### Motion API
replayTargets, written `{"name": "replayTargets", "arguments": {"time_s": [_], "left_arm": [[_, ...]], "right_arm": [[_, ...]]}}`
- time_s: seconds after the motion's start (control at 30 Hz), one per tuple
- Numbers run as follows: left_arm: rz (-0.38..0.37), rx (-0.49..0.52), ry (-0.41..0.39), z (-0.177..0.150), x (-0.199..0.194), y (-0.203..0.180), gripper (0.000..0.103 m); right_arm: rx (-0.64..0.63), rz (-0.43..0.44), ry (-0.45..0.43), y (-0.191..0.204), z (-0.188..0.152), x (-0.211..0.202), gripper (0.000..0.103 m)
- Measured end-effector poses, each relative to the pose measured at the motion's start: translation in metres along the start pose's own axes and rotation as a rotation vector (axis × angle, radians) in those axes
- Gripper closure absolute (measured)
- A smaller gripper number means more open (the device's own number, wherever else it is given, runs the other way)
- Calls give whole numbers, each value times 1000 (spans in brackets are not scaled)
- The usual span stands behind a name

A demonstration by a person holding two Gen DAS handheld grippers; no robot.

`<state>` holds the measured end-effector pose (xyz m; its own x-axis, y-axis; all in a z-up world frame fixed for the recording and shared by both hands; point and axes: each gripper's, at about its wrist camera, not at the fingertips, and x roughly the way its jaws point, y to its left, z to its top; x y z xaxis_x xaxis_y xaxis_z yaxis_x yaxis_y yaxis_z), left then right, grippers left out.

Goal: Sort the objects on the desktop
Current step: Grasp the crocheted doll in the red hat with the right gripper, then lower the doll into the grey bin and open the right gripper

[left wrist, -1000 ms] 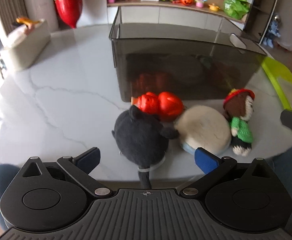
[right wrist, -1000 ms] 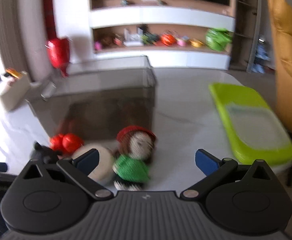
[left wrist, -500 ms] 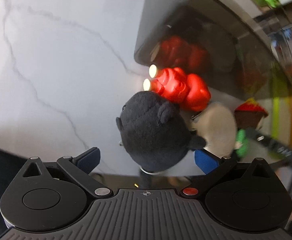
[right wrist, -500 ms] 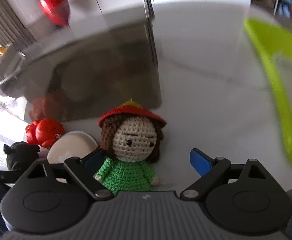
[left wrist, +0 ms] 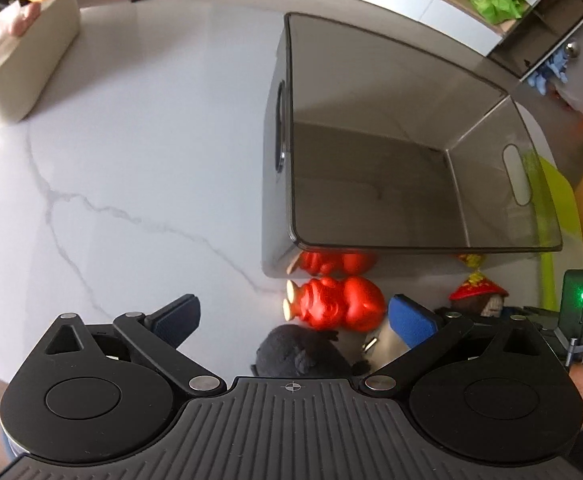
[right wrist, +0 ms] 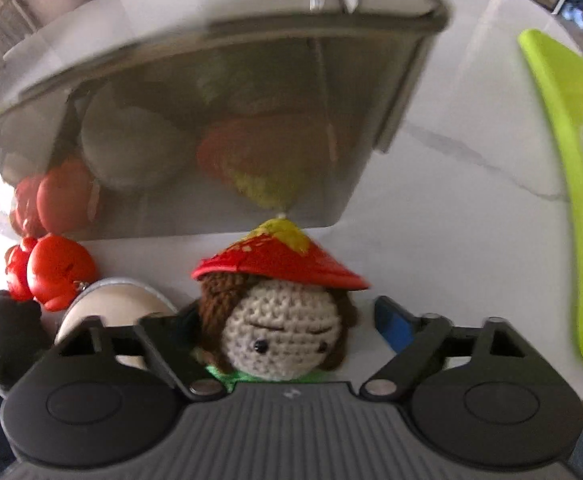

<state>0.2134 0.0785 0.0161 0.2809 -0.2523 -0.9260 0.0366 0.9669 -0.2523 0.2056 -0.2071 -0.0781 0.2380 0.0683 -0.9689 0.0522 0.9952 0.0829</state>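
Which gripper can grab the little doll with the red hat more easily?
Probably the right gripper. The crochet doll sits between its open fingers. The left gripper is also open, but hovers higher, over the black plush and red toy.

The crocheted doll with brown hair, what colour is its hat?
Red with yellow patches at the peak, on the crocheted doll; clearest in the right wrist view.

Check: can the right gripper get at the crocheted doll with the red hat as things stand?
Probably yes. The right gripper is open, with the crocheted doll between its fingers. The cream round pouch crowds the left finger, and the smoky plastic bin sits beyond the hat.
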Motion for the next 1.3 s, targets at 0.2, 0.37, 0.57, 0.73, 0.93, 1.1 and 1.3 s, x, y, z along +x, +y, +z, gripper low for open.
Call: {"name": "replayTargets", "arguments": {"time_s": [0.2, 0.37, 0.57, 0.73, 0.93, 1.1, 1.3], "left_arm": [[-30, 3, 73, 1, 21, -2, 0], [-29, 19, 67, -1, 22, 1, 0], [-1, 69, 88, 1, 29, 12, 0], [-34, 71, 105, -2, 30, 23, 0], [-43, 144, 22, -4, 11, 12, 0], [17, 196, -84, 0, -7, 6, 0], [17, 201, -96, 3, -3, 11, 0]], "right_arm": [[-5, 4, -37, -6, -8, -13, 39], [-8, 9, -44, -26, -14, -55, 39], [-69, 54, -139, -19, 8, -154, 39], [-161, 123, -343, 17, 71, -223, 39], [-223, 60, -167, 112, 148, -104, 39], [-229, -16, 71, 146, 162, 7, 39], [-129, 0, 159, 141, 175, 45, 39]]}}
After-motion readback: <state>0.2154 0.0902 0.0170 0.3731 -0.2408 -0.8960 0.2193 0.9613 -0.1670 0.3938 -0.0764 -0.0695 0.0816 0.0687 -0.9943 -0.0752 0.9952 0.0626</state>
